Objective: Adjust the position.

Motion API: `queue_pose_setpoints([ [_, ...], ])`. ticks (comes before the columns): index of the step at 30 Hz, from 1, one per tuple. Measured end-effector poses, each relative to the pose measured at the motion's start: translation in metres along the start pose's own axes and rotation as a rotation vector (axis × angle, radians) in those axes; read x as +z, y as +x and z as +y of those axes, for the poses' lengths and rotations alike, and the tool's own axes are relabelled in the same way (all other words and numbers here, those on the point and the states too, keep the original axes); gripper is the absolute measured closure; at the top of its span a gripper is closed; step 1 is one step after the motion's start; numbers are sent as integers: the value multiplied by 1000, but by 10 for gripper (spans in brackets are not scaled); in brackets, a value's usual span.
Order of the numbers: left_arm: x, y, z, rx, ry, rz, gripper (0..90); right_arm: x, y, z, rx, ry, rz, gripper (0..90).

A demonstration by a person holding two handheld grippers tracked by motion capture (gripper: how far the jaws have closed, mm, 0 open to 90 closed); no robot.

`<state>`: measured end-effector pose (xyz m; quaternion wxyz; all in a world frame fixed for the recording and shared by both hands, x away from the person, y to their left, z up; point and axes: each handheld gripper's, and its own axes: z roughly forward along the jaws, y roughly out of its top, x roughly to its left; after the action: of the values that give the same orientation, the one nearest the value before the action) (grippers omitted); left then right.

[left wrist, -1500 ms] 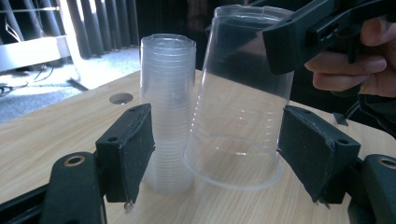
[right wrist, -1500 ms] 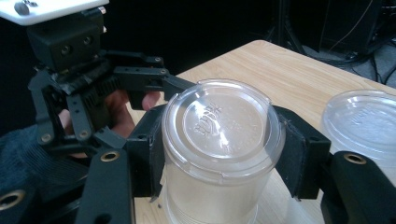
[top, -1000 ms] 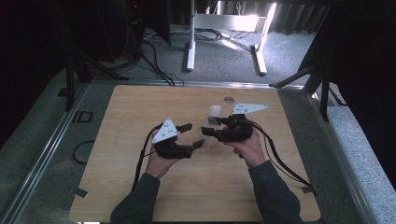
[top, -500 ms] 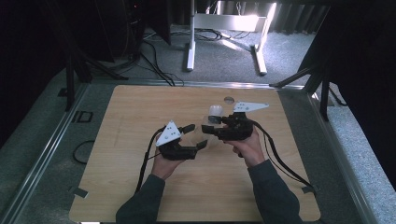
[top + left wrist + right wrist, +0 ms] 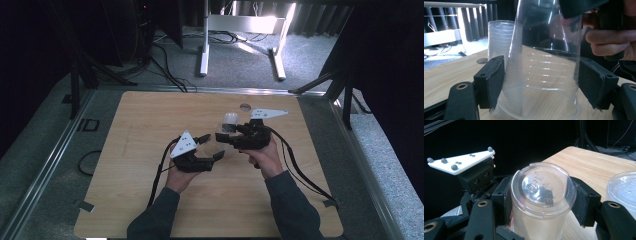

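While the cup (image 5: 543, 195) stood upside down on the desk (image 5: 140, 125), base uppermost, both tools were set on it at different heights. The right hand-held gripper (image 5: 541, 202) was clamped on the cup just under its base, one pad on each side. This grip was judged to steady or lift the upper part. The left hand-held gripper (image 5: 541, 85) straddled the same cup lower down, near the rim at the desk surface. Its jaws had just been closing with the cup between them, and both pads lay against the wall, with no dent visible. A light hold was inferred. Ridged lines inside the clear wall suggested a second nested cup, though this could not be confirmed. Gripping high and low would suit pulling one cup off another.

A stack (image 5: 499, 37) of like cups stood just behind, apart from the held cup.

In the high view, both forearms entered from the near edge. The left hand (image 5: 180, 172) angled its tool toward the right. The right hand (image 5: 262, 155) pointed its tool leftward, and the tips met mid-desk.
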<state>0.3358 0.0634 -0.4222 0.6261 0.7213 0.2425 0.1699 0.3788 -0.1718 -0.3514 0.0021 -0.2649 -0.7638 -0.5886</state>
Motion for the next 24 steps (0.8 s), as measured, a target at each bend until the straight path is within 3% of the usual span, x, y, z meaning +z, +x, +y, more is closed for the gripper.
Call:
queue_pose_setpoints([
  [24,-2,-1,0,15,9,2,291,0,-2,0,3,13,6,381],
])
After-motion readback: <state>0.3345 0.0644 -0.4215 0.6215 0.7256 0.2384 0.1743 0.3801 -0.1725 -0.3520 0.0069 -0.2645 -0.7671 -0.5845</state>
